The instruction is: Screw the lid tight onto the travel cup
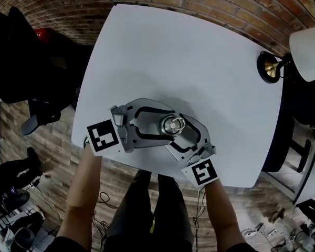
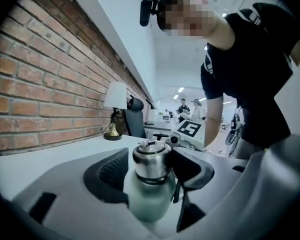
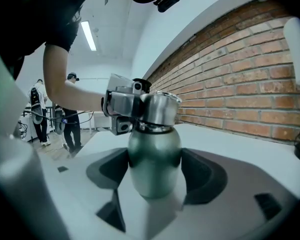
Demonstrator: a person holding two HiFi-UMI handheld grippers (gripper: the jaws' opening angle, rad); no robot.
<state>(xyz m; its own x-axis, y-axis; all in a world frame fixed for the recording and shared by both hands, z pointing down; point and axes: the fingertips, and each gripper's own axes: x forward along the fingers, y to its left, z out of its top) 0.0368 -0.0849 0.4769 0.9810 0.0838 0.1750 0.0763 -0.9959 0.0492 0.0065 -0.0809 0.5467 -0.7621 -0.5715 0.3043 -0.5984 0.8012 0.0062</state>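
The travel cup (image 1: 172,124) stands upright near the front edge of the white table (image 1: 189,51). It has a rounded grey-green metal body (image 3: 154,164) and a shiny steel lid (image 2: 151,159) on top. My right gripper (image 3: 155,171) comes in from the front right, with both pads pressed on the body. My left gripper (image 2: 155,171) reaches in from the left at lid height. Its right pad lies against the lid, while a thin gap shows at its left pad. In the head view the left gripper (image 1: 168,124) and right gripper (image 1: 177,131) cross at the cup.
A lamp (image 1: 270,67) with a brass base and white shade stands at the table's far right edge. A dark office chair (image 1: 37,114) is on the floor to the left. A brick wall (image 2: 35,94) runs behind the table, and people stand far off in the room.
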